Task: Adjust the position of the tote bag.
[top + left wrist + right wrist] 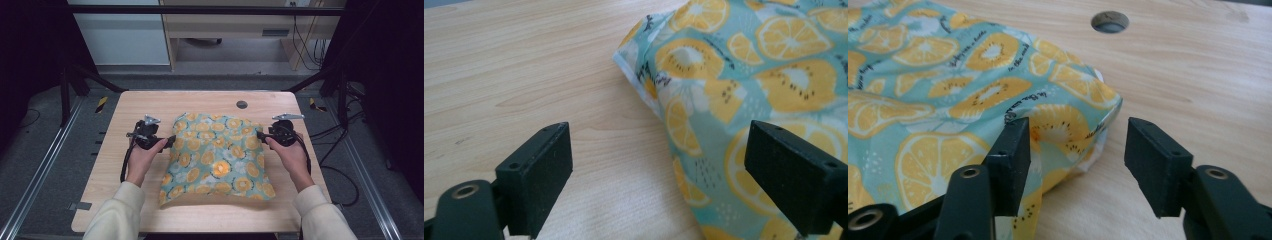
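A soft cushion cover (217,155) printed with orange and lemon slices on teal lies puffed up in the middle of the wooden table (150,105). My left gripper (170,141) sits at its left edge, open wide (659,160). One of its jaws hangs over bare wood and the other over the fabric (744,75). My right gripper (261,136) is at the cover's right far corner. In the right gripper view its jaws (1075,150) stand apart with that corner (1068,125) between them; one jaw lies against the fabric and the other is clear of it.
A round cable hole (241,104) is in the table behind the cover, also in the right gripper view (1109,22). Bare wood runs on both sides and in front. Black frame struts and cables stand off the table's far corners.
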